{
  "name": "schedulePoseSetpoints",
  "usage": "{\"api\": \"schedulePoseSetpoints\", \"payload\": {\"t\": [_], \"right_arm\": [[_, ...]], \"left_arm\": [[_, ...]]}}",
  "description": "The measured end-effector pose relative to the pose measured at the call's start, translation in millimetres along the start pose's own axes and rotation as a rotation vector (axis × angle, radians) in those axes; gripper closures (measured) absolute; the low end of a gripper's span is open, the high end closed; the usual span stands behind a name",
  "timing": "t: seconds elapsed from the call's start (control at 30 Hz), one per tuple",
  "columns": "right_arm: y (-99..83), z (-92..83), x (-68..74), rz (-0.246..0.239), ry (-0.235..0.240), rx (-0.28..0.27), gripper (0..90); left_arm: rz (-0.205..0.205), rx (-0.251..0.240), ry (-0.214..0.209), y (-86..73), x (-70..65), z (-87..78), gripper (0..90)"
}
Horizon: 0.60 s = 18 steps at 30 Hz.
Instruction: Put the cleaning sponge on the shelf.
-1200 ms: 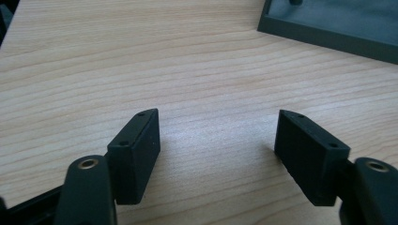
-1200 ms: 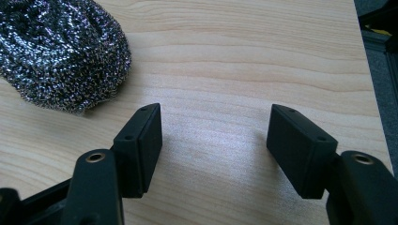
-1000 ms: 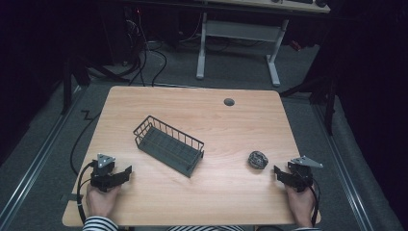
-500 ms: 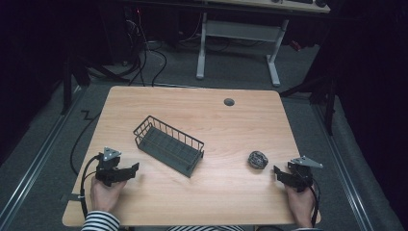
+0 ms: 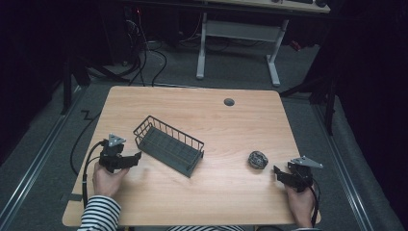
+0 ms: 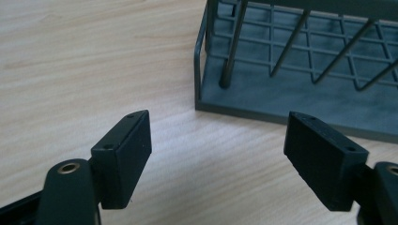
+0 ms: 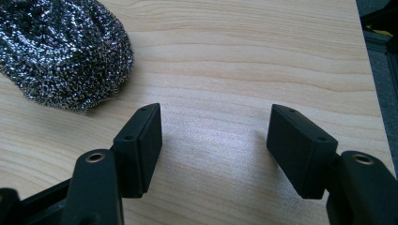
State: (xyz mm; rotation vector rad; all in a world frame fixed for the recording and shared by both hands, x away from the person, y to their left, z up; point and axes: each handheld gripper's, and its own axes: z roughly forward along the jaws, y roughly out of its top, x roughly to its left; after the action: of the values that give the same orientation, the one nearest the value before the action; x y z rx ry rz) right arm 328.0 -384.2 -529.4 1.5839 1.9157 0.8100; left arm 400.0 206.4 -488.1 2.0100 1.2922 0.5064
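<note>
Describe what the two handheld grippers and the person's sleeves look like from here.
Both the left gripper and the right gripper are black, each topped by a grey three-cornered plate and trailing a black cable. Up close, the jaws are flat black rectangular blocks with small screw holes and brass-coloured pivots. The left sleeve is black-and-white striped.

Laboratory recording space: wooden table (image 5: 202,202) on grey carpet (image 5: 43,159), trailing floor cables (image 5: 144,62), dark surroundings, second desk frame (image 5: 238,48).

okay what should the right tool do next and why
Probably ease the right tool forward and toward the steel scourer. Its jaws stand open over bare table, and the scourer lies just ahead and off to one side, outside the wire basket.
</note>
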Motion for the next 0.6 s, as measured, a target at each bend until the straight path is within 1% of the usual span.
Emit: {"api": "schedulePoseSetpoints", "payload": {"t": [0.03, 0.07, 0.1, 0.2, 0.23, 0.27, 0.3, 0.33, 0.43, 0.53, 0.57, 0.6], "right_arm": [[0.0, -0.1, 0.1, 0.0, 0.0, 0.0, 36.3], [-0.1, -0.1, 0.1, 0.0, 0.0, 0.0, 36.3], [-0.1, -0.1, 0.1, 0.0, 0.0, 0.0, 36.3], [-0.1, -0.1, 0.1, 0.0, 0.0, 0.0, 36.3], [-0.1, -0.1, 0.1, 0.0, 0.0, 0.0, 36.3], [-0.1, -0.1, 0.1, 0.0, 0.001, 0.0, 36.3], [-0.1, -0.1, 0.1, 0.0, 0.0, 0.0, 36.3], [-0.1, -0.1, 0.2, 0.001, 0.001, 0.0, 36.3], [-0.1, -0.1, 0.1, 0.0, 0.001, 0.0, 36.3], [-0.1, -0.2, 0.3, 0.0, 0.0, 0.001, 36.3], [-0.1, -0.2, 0.3, 0.001, 0.0, 0.001, 36.3], [-0.1, -0.2, 0.3, 0.001, 0.0, 0.001, 36.3]], "left_arm": [[0.005, -0.003, -0.011, 4.4, -0.3, 2.2, 24.6], [0.005, -0.003, -0.011, 4.4, -0.3, 2.2, 24.1], [0.02, 0.001, -0.015, 9.0, -2.2, 5.5, 24.0], [0.029, -0.001, -0.024, 12.7, -4.0, 8.3, 23.9], [0.023, 0.002, -0.035, 15.1, -4.5, 12.0, 24.2], [0.023, 0.002, -0.035, 15.1, -4.5, 12.0, 23.5], [0.029, 0.013, -0.033, 17.1, -4.9, 15.9, 23.5], [0.029, 0.013, -0.033, 17.1, -4.9, 15.9, 23.5], [0.036, 0.024, -0.036, 22.6, -5.7, 23.1, 23.4], [0.032, 0.024, -0.041, 24.6, -5.5, 26.4, 23.7], [0.036, 0.032, -0.042, 26.0, -5.9, 29.8, 23.9], [0.036, 0.032, -0.042, 26.0, -5.9, 29.8, 24.0]]}}
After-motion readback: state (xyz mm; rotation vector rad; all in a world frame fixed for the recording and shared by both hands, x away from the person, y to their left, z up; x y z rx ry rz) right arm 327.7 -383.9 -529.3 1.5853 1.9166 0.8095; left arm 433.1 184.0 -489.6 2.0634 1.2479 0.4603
